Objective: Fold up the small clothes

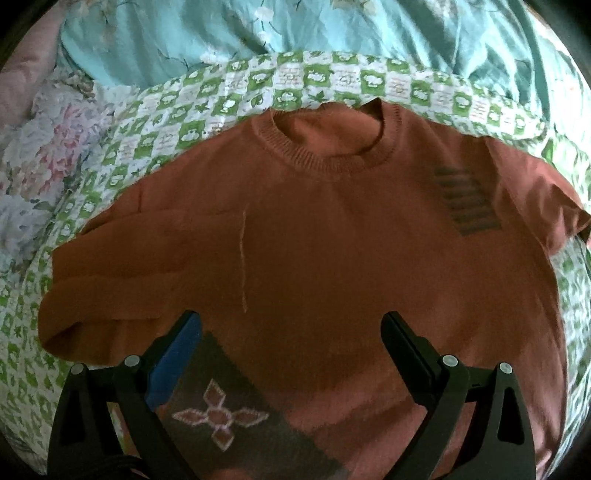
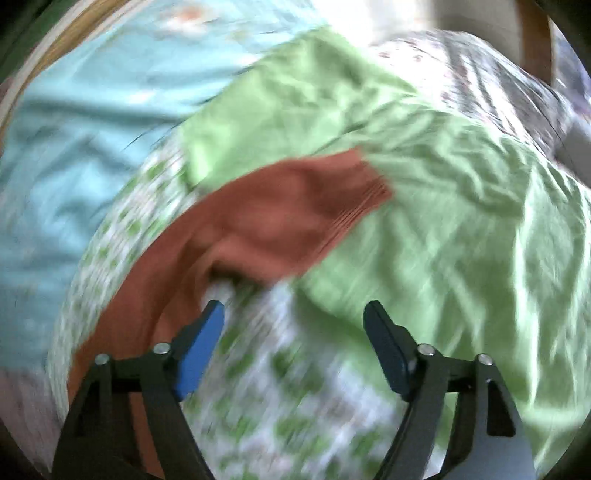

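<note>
A rust-orange knit sweater (image 1: 314, 236) lies flat on a green-and-white patterned sheet (image 1: 177, 99), neck away from me, with grey stripes on its right chest and a dark patch with a flower motif (image 1: 221, 417) near the hem. My left gripper (image 1: 291, 325) is open above the sweater's lower part, holding nothing. In the blurred right wrist view, one sweater sleeve (image 2: 280, 218) stretches out onto a plain green cloth (image 2: 443, 221). My right gripper (image 2: 293, 314) is open and empty just below the sleeve.
A light blue floral quilt (image 1: 295, 29) lies behind the sheet, also in the right wrist view (image 2: 74, 147). A pink floral fabric (image 1: 44, 155) bunches at the left. A striped grey-white fabric (image 2: 480, 66) lies beyond the green cloth.
</note>
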Available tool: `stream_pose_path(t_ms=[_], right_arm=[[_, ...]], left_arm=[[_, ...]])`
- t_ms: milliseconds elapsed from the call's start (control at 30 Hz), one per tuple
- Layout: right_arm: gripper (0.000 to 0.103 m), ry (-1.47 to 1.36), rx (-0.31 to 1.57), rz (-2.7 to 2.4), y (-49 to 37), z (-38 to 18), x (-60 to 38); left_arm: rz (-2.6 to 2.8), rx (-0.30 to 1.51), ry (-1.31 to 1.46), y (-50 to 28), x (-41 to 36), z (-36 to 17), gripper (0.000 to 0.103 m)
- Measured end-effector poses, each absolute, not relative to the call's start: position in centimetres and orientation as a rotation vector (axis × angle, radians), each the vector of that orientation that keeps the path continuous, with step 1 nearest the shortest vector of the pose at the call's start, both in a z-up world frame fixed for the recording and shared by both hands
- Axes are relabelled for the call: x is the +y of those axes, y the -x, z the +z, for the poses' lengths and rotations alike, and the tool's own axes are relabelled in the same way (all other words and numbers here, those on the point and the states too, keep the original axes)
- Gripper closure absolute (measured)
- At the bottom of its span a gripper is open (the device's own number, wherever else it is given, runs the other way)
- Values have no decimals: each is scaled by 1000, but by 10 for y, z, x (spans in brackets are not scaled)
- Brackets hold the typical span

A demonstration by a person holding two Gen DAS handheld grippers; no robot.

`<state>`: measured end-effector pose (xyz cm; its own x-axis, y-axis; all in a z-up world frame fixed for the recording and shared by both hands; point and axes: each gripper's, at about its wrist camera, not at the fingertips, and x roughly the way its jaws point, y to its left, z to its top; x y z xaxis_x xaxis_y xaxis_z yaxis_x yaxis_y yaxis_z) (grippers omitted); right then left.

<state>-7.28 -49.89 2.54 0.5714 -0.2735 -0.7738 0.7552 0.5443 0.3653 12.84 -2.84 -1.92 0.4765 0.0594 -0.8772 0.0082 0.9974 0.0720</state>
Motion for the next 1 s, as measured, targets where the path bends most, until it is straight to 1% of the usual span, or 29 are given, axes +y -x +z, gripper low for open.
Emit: stream_pose_path(t_ms=[100, 167, 200, 233, 267, 300, 333, 433, 533, 633, 733, 833, 1000], right_arm=[[32, -822, 730, -739, 57, 5, -541], [37, -855, 738, -757, 47, -9, -561], [37, -875, 724, -763, 45, -14, -569], [41, -887, 690, -767, 45, -15, -576], [59, -880, 667, -771, 43, -13, -580], [75, -871, 665, -771, 42, -12, -582], [96, -878, 670, -755, 36, -14, -584], [96, -873, 646, -687, 26, -2, -573], [96, -815, 616, -556, 12, 26, -537], [96, -761, 618, -378, -12, 51, -482], [96, -723, 650, -198, -39, 61, -421], [96, -709, 699, 0, -65, 58, -350], [96, -696, 835, 264, -102, 31, -224]], left_arm=[[34, 1091, -39, -140, -30, -25, 5], [45, 1104, -41, -144, -33, -30, 5], [48, 1107, -43, -146, -34, -32, 5], [50, 1112, -46, -148, -35, -34, 5], [48, 1117, -45, -151, -36, -36, 5], [46, 1117, -45, -153, -37, -38, 5], [41, 1124, -42, -155, -39, -39, 5], [30, 1128, -40, -158, -40, -44, 5], [9, 1135, -23, -158, -38, -45, 6], [-18, 1130, -3, -154, -32, -41, 6], [-40, 1133, 38, -147, -18, -36, 6], [-46, 1129, 83, -134, 1, -31, 6], [-40, 1107, 149, -108, 39, -22, 6]])
